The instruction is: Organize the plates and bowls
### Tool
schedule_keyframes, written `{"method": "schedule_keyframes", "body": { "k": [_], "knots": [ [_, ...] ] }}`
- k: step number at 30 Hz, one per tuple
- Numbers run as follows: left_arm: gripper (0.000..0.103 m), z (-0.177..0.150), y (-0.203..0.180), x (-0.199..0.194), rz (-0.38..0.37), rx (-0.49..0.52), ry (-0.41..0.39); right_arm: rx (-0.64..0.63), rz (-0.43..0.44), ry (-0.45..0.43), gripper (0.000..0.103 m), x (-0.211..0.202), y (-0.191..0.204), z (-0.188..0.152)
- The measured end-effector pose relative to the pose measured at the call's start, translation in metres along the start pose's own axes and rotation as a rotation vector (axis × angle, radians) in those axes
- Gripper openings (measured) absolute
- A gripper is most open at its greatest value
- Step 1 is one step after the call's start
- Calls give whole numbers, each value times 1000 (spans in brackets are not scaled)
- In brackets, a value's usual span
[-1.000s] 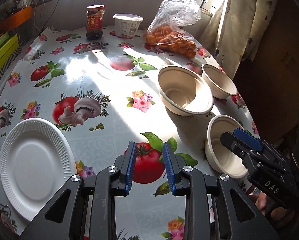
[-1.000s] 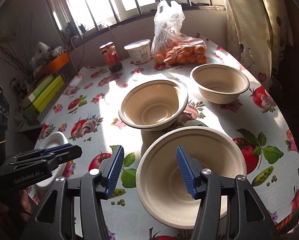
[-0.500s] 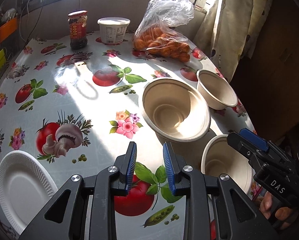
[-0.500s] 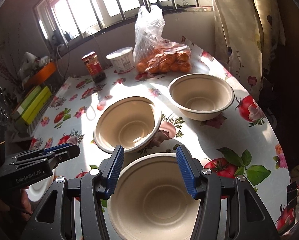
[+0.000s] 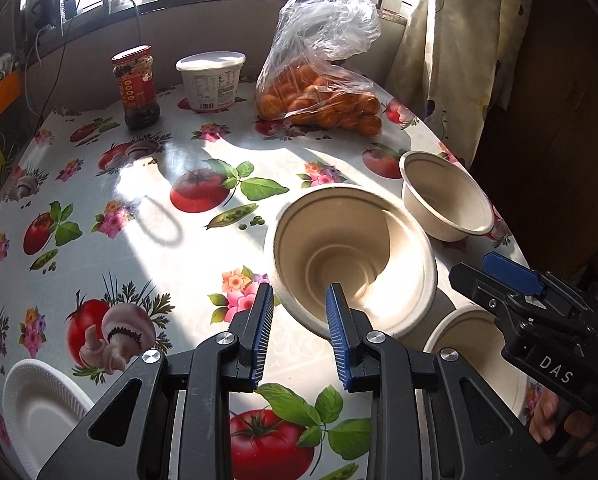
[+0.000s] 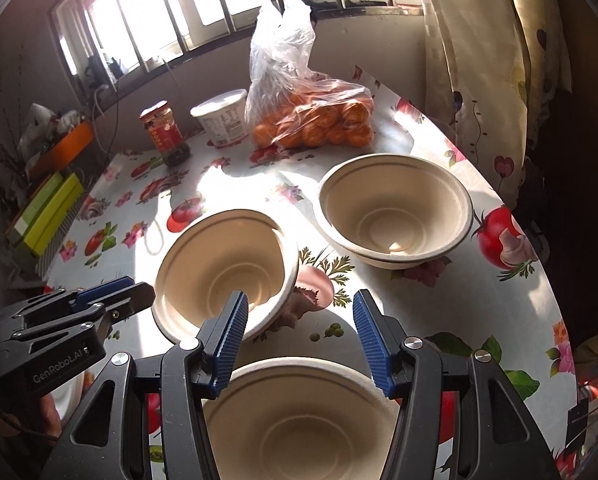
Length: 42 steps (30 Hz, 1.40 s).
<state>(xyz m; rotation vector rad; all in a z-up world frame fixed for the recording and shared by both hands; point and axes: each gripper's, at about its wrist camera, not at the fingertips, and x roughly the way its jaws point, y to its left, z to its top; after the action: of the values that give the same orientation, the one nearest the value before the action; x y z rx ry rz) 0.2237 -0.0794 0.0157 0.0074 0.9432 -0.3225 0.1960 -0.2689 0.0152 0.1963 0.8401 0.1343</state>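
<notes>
Three beige paper bowls stand on the flowered table. My left gripper [image 5: 299,300] is open, its jaws straddling the near rim of the middle bowl [image 5: 355,248], which also shows in the right wrist view [image 6: 223,276]. My right gripper [image 6: 299,312] is open and empty, above the far rim of the near bowl [image 6: 299,420], seen partly hidden in the left wrist view [image 5: 479,344]. The far bowl [image 6: 395,208] stands by the right table edge [image 5: 447,196]. A white paper plate [image 5: 39,412] lies at the near left.
A bag of oranges [image 5: 319,92], a white tub [image 5: 211,80] and a red-lidded jar [image 5: 137,88] stand at the back by the window. A curtain [image 5: 459,60] hangs at the right. Yellow-green boxes [image 6: 47,216] sit left of the table.
My left gripper has moved forward and right, from over the bare table to the middle bowl's rim. My right gripper has drawn back along the near bowl; its jaws stay open.
</notes>
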Motion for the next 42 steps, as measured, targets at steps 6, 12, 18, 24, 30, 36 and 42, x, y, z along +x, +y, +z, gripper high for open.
{"method": "schedule_keyframes", "body": {
  "k": [6,12,18,24,30,36,42],
  "knots": [
    [28,7,5,12,-5,-23,1,2,-2,12,51,10,-2,3],
    [28,10,10,22,-13,-36,11,6,-2,35,44,22,-5,7],
    [28,11,17,30,-16,-50,26,13,12,57,40,32,-6,7],
    [28,10,24,36,-38,-74,42,3,23,68,32,36,-1,8],
    [28,9,26,37,-46,-83,43,0,29,71,28,39,2,9],
    [26,9,26,37,-48,-83,40,-1,37,68,21,39,3,9],
    [19,8,25,38,-58,-85,44,-18,45,68,17,38,7,8]
  ]
}}
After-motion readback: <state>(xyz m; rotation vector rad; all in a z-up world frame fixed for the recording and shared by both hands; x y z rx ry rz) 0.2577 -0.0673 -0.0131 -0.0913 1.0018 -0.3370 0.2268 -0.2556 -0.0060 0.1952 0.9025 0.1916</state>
